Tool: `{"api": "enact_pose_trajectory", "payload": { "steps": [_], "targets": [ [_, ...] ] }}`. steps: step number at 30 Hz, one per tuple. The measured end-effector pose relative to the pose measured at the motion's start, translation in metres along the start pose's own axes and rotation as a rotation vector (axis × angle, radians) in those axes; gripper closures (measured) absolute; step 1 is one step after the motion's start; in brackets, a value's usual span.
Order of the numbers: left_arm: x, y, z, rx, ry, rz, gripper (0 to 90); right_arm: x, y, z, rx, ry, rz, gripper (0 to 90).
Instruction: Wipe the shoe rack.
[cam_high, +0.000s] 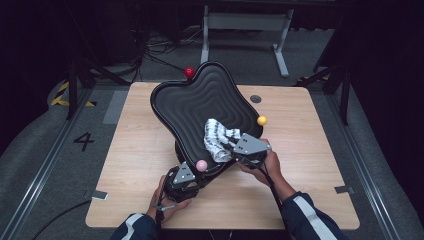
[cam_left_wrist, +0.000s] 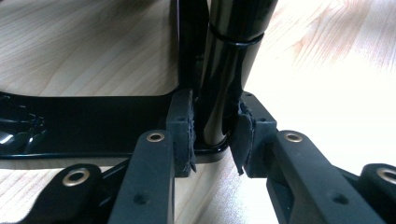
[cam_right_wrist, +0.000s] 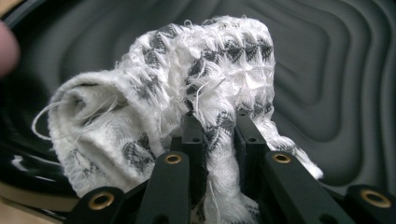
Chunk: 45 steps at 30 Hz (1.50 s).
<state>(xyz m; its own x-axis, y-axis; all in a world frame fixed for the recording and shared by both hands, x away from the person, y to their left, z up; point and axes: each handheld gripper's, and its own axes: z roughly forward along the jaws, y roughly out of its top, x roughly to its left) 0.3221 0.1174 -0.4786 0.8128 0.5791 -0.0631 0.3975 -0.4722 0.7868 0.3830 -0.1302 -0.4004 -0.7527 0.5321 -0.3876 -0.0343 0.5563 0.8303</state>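
A big wooden table sits in the middle of the room. It is light brown. A small dark round hole is near its far edge. The floor around the table is grey carpet. A black number four is marked on the floor to the left of the table. Yellow and black striped tape lies on the floor farther back on the left. Black cables are tangled on the floor behind the table. A white metal stand is at the back. Small silver tape pieces stick by the table's near corners.
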Motion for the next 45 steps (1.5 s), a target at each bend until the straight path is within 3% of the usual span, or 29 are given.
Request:
{"api": "enact_pose_trajectory", "payload": {
  "steps": [8, 10, 16, 23, 25, 40, 45],
  "targets": [
    [0.000, 0.000, 0.000, 0.001, -0.001, 0.001, 70.6, -0.023, -0.012, -0.005, 0.027, -0.074, 0.071, 78.5],
    [0.000, 0.000, 0.000, 0.000, -0.001, 0.001, 70.7, -0.031, -0.017, -0.007, 0.057, -0.106, 0.072, 78.4],
    [0.000, 0.000, 0.000, -0.001, -0.003, -0.001, 70.6, -0.053, -0.032, -0.016, 0.090, -0.142, 0.138, 78.3],
    [0.000, 0.000, 0.000, 0.001, 0.002, -0.002, 70.6, -0.062, -0.039, -0.020, 0.110, -0.179, 0.159, 78.5],
    [0.000, 0.000, 0.000, -0.006, 0.002, -0.008, 70.6, -0.068, -0.043, -0.022, 0.103, -0.170, 0.191, 78.7],
    [0.002, 0.000, 0.000, -0.001, 0.001, -0.007, 70.6, -0.067, -0.041, -0.024, 0.116, -0.161, 0.174, 78.9],
    [0.002, 0.000, 0.000, -0.001, 0.000, -0.007, 70.6, -0.063, -0.037, -0.023, 0.123, -0.160, 0.149, 78.8]
  ]
}}
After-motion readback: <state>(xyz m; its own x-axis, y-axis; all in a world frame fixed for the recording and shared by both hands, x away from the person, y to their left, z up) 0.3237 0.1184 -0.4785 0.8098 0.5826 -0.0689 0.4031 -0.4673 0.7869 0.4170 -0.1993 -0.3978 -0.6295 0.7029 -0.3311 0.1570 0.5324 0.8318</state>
